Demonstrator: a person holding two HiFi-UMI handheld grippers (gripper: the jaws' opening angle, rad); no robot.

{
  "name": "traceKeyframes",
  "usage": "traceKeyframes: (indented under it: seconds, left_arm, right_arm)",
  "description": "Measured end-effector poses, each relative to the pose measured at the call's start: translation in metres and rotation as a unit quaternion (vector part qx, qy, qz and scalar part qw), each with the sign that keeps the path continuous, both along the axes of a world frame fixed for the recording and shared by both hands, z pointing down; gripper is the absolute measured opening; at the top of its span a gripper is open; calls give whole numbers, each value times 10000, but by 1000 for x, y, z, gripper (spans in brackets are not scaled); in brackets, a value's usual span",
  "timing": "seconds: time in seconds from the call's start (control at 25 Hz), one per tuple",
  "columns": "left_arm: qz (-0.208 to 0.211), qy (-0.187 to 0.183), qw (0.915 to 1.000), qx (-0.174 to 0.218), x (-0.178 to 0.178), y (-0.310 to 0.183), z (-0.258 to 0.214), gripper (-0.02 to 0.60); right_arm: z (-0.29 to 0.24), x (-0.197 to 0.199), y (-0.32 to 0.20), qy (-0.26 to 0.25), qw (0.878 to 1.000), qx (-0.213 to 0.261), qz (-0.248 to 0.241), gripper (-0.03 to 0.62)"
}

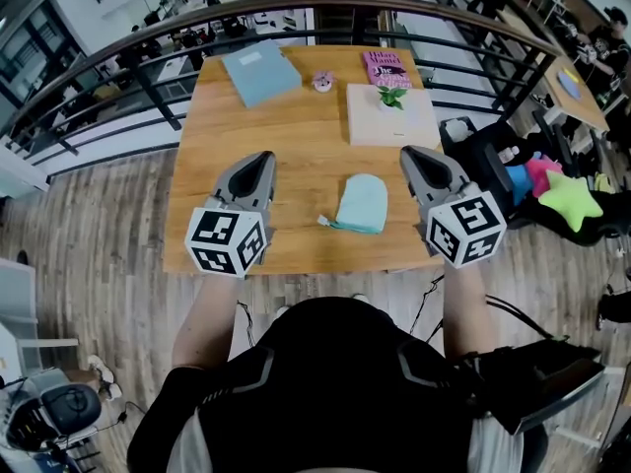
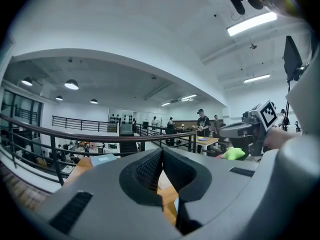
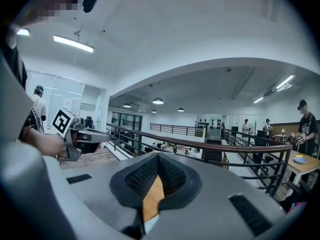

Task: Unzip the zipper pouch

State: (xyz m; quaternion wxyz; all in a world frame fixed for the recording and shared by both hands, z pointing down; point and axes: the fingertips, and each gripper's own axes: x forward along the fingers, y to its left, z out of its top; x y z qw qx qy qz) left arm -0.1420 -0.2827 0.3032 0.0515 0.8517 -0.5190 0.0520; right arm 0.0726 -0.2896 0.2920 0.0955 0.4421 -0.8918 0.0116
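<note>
A smooth light-wood table (image 1: 296, 146) is seen from above, rectangular, with a dark metal railing (image 1: 148, 42) curving behind it and plank flooring all round. The zipper pouch (image 1: 362, 203) is laid flat near the table's front edge, between the two grippers and touched by neither. It's soft mint-coloured fabric with a rounded top, and a little pale pull tab (image 1: 323, 222) is stuck out at its lower left corner.

Further back a flat pale-blue folder (image 1: 260, 72), a small pink round thing (image 1: 322, 81), a pink book (image 1: 385, 67) and a square white slab (image 1: 390, 114) with a green sprig (image 1: 392, 96) on it can be made out.

The left gripper (image 1: 264, 158) is held over the table to the pouch's left. It's matte grey plastic, tapering to a point. In its own view the left gripper's (image 2: 161, 151) dark gridded pads are pressed together with nothing caught between them. Same deal on the other side: the right gripper (image 1: 412, 156) is held over the table right of the pouch, and its (image 3: 158, 156) textured pads are closed tip to tip, empty, with only tabletop showing through the gap lower down.
</note>
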Motion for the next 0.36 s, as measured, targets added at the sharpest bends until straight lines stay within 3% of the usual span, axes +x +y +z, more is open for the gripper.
traceKeyframes:
  seconds: [0.36]
  left_arm:
    - [43,-22,10000,-27,8,-5,6,29]
  right_arm:
    - [4,-1,-3,-27,9999,-96,-118,8]
